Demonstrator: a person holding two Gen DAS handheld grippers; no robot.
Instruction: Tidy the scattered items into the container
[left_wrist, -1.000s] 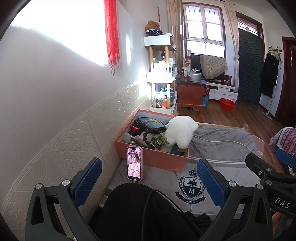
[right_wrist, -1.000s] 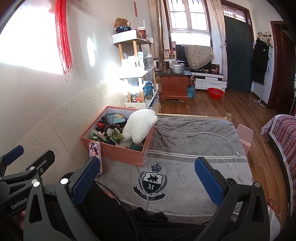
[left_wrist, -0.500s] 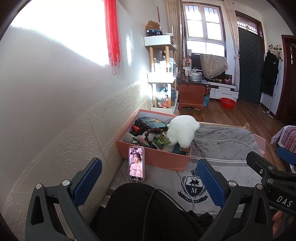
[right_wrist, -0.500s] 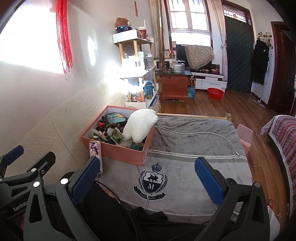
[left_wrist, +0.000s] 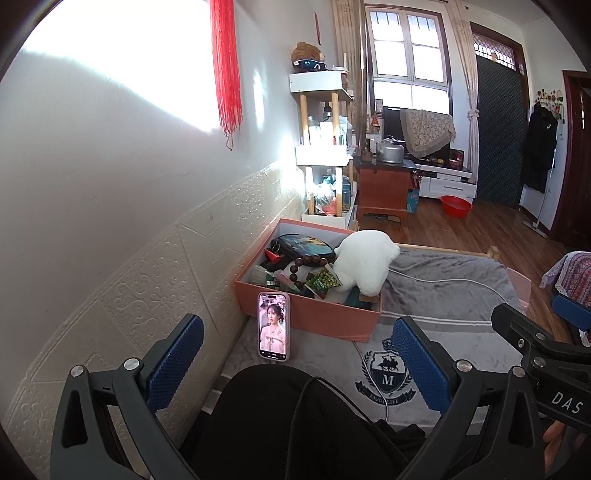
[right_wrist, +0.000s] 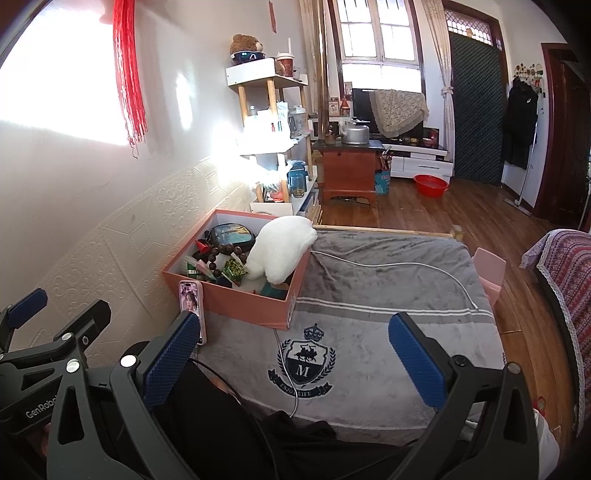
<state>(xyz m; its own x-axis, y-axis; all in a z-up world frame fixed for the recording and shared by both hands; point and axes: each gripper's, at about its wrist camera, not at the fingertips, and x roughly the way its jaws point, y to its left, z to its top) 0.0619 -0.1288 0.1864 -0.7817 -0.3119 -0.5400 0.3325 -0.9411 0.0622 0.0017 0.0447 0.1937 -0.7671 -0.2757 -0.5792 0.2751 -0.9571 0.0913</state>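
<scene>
Left wrist view: white plush toy (left_wrist: 364, 264) is overhanging pink box (left_wrist: 314, 317) at 3 o'clock; likely soft, light, so pinch its bulk. Left gripper (left_wrist: 295, 363) and right gripper (right_wrist: 291, 356) are gaping, jaws empty.

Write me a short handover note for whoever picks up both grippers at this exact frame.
Left gripper: open, empty, held back over the lap.
Right gripper: open, empty, likewise.
Pink box on the grey blanket by the wall holds a white plush toy, wooden beads, a dark pouch and green packets.
Done: these items are boxed.
Left: the phone leaning on the box front and the white cable lie outside, if they count.
</scene>
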